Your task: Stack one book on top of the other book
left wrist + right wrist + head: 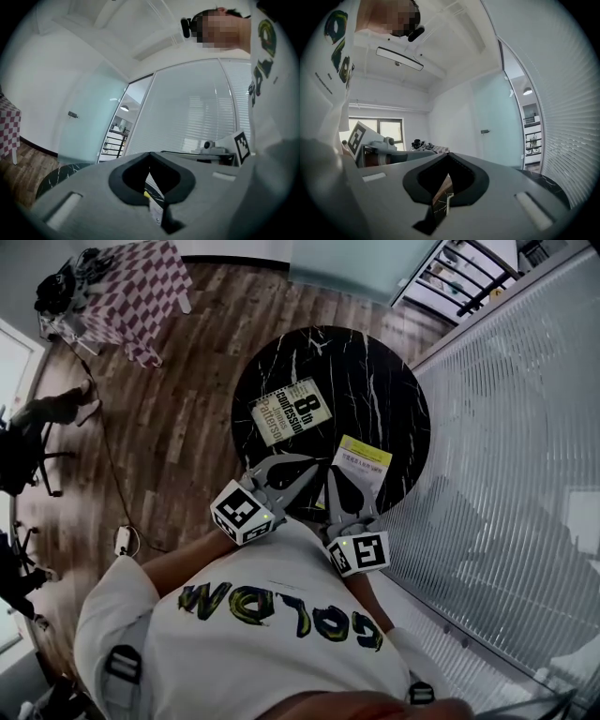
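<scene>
The round black marble table (398,381) carries both books, lying flat and apart, neither on the other. The book with the big "8th" on its cover (291,412) lies left of the table's middle. Its long axis runs across the table, roughly side to side as the person faces it, with the right end turned a little toward the far rim. The white book with the yellow band (364,463) lies close to the table's near rim, right of the middle. Its long axis runs from near rim to far, leaning slightly, and the yellow band is at the end toward the table's centre.

The person in the white T-shirt stands at the near rim with both tools held about level over it. The left gripper (314,468) reaches in over the table between the two books. Its jaws are pressed together with nothing between them. The right gripper (331,474) sits just beside it, over the near part of the white book. Its jaws are also closed tight and empty. From here I cannot tell whether it touches the cover.

A table with a checked cloth (131,292) stands well away from the black table, across the wooden floor (178,418).
</scene>
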The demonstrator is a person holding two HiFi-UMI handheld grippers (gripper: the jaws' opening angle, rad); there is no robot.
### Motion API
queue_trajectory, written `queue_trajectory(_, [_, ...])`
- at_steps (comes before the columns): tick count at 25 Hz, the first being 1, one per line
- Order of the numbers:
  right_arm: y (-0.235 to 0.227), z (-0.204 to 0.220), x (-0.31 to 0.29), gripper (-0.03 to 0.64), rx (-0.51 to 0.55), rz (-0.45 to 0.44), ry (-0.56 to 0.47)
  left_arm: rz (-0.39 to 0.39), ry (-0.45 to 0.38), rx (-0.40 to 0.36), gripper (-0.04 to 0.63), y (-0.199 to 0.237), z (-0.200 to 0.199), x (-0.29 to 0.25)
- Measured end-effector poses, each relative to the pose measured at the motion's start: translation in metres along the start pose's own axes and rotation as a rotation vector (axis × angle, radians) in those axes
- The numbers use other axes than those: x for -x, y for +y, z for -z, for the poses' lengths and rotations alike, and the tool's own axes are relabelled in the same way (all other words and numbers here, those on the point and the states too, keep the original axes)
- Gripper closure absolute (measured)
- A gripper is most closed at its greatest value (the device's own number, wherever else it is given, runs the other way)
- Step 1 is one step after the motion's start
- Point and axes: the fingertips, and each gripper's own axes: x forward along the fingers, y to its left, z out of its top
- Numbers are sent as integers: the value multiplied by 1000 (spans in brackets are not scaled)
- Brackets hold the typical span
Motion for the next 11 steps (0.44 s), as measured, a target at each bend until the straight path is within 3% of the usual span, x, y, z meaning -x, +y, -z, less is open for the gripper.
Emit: queue_trajectory(11, [2,0,10,614,-8,22,-10,-12,12,11,595,-4,5,5])
